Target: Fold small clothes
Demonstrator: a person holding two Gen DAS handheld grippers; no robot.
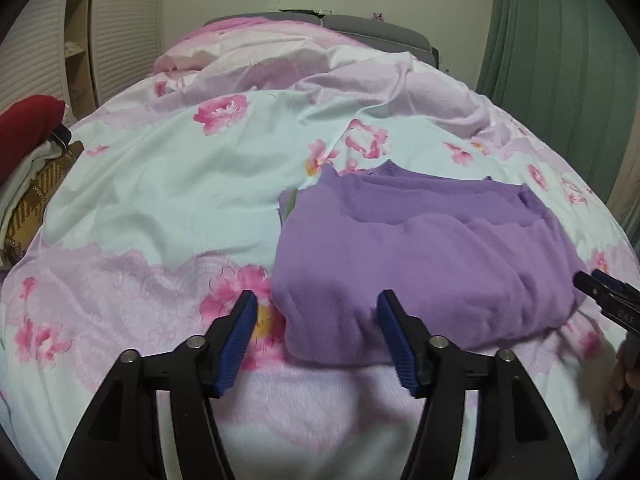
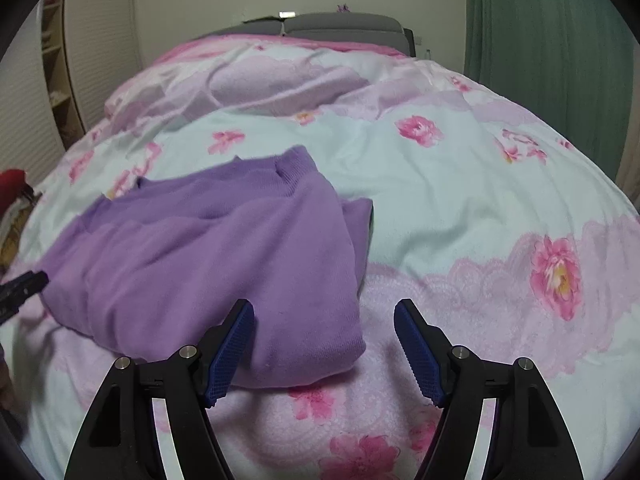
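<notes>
A purple knit sweater [image 1: 416, 264] lies folded into a thick bundle on the floral bedspread [image 1: 160, 200]; its ribbed collar is at the far edge. My left gripper [image 1: 318, 300] is open and empty, just in front of the sweater's near left corner. My right gripper [image 2: 324, 308] is open and empty, its jaws standing either side of the sweater's [image 2: 208, 264] near right corner without touching it. The right gripper's tip also shows at the right edge of the left wrist view [image 1: 600, 292], and the left gripper's tip at the left edge of the right wrist view [image 2: 24, 284].
A pile of clothes with a red item [image 1: 28, 120] sits at the bed's left edge. A grey headboard [image 1: 360, 28] is at the far end, green curtains [image 1: 560, 40] on the right, and white shelves and louvred doors [image 1: 80, 40] on the left.
</notes>
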